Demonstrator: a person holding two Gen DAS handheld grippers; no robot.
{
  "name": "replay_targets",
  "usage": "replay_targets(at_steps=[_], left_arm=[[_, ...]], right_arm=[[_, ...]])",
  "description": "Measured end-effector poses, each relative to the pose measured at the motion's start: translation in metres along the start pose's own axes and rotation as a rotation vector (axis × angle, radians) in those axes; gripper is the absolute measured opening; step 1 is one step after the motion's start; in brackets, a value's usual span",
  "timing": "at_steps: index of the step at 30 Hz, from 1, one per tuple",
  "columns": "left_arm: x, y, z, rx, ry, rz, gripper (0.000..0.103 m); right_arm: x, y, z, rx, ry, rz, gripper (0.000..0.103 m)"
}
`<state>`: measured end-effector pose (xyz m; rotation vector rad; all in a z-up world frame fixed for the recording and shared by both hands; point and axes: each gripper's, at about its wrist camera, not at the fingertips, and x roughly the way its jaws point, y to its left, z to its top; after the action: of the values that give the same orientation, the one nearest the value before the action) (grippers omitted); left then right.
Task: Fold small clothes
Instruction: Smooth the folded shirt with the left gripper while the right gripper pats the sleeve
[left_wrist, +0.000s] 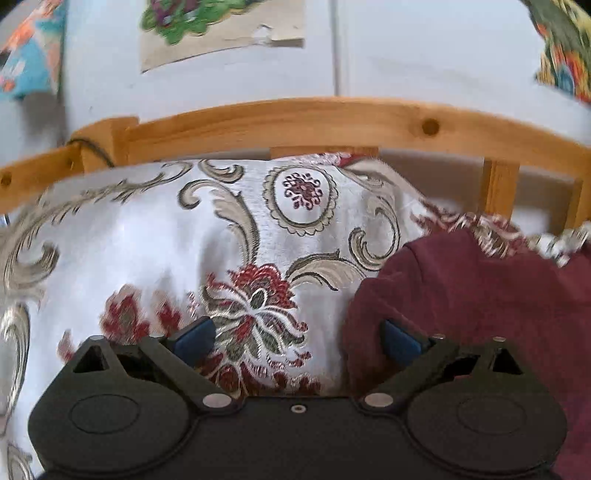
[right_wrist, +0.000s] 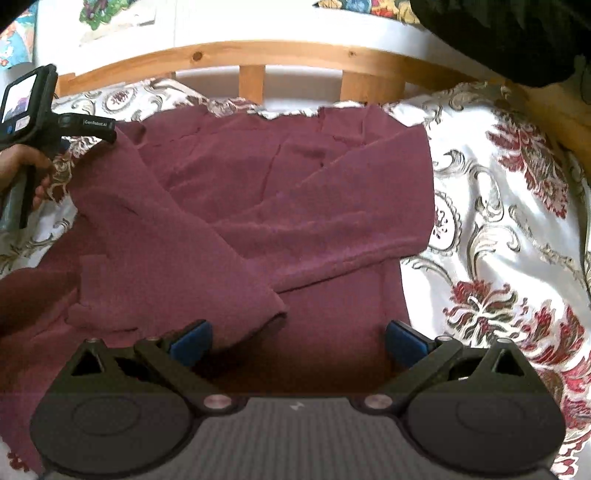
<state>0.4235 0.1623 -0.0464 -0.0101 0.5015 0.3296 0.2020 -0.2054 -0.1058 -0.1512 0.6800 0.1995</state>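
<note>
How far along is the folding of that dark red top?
Partly done: both sleeves of the maroon knitted sweater already lie crossed over its body on the white floral bedspread. Nothing is in hand: the left claw and right claw are open and empty. The body still looks unfolded.

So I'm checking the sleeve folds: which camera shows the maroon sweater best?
The right wrist view: the maroon sweater fills it, both sleeves crossed over the front. The left wrist view catches only its blurred edge on the floral bedspread.
</note>
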Motion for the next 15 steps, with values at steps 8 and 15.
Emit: replay_targets(at_steps=[8,15], left_arm=[[0.0,0.0,0.002,-0.004,0.013,0.005,0.098],[-0.053,0.013,-0.005,-0.166,0.041,-0.076,0.099]], right_arm=[[-0.001,0.0,0.001,-0.008,-0.008,-0.02,0.103],[-0.039,-0.008,0.01,-0.02,-0.082,-0.046,0.103]])
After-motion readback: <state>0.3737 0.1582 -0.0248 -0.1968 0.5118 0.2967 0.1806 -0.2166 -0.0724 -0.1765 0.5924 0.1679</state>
